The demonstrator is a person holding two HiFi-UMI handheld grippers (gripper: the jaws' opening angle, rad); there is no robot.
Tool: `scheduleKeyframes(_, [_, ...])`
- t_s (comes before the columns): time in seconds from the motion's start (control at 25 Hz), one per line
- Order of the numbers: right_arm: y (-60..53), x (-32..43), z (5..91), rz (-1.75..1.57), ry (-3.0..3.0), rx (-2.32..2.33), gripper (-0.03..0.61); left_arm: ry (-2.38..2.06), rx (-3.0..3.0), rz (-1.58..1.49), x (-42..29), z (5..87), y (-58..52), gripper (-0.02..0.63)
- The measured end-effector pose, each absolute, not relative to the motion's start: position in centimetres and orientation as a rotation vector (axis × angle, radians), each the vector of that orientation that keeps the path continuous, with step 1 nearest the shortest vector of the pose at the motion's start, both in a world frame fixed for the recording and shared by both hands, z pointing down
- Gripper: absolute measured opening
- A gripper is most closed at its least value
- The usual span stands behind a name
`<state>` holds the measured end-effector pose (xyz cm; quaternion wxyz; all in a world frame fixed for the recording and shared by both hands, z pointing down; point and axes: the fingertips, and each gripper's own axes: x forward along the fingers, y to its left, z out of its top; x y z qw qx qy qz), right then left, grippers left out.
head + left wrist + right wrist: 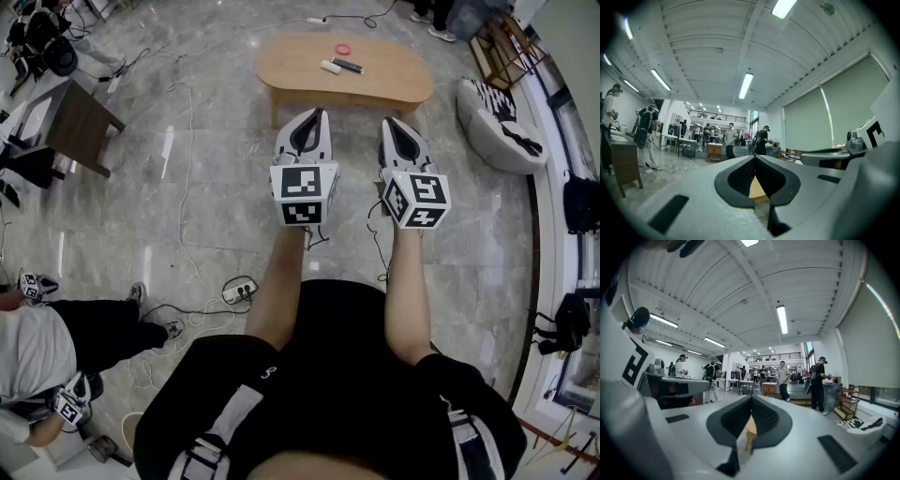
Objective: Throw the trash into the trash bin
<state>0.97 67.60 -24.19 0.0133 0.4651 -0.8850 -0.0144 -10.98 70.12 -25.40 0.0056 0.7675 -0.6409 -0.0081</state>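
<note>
While you stand on the grey marble floor, you hold both grippers out level, side by side and just apart, noses aimed at the low oval light-wood coffee table ahead.

Your left gripper is clenched. In the left gripper view its black ribbed pads meet at the tip with nothing caught between them, and only a tan sliver of that table shows through the slot lower down. Same story on the other side: your right gripper is clamped tight and empty, and the right gripper view shows its pads pressed together at the point.

Now the bits to clear, all three on the far part of the table top. There is a small red ring, and just in front of it a short white oblong piece lying right beside a slim black bar. All three sit well apart from your grippers, with bare table edge and floor in between.

Off to the right of the table slumps a black-and-white striped cushion seat. A dark brown square side table stands at the left. A white power strip trails cables on the floor by your left leg, and another person in a grey top is at the lower left.
</note>
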Motion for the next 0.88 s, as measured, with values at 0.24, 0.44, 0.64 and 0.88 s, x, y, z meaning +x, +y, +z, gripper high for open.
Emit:
scheduleKeyframes(0.24, [68.0, 1.5, -23.9, 0.010, -2.714, 1.528, 0.012, -1.987, 2.382, -0.014, -11.6, -25.3, 70.8, 0.005])
scheduleKeyframes(0.44, [66.2, 1.3, -25.1, -0.008, -2.749, 1.543, 0.012, -2.018, 2.359, -0.032, -13.1, -25.6, 69.5, 0.005])
scheduleKeyframes(0.64, [63.7, 0.8, -25.0, -0.030, -2.801, 1.522, 0.012, -2.058, 2.313, -0.034, -14.7, -24.1, 67.9, 0.005])
scheduleKeyframes(0.88, [57.3, -1.1, -23.4, -0.042, -2.884, 1.463, 0.012, -2.136, 2.291, -0.011, -16.7, -22.6, 62.4, 0.005])
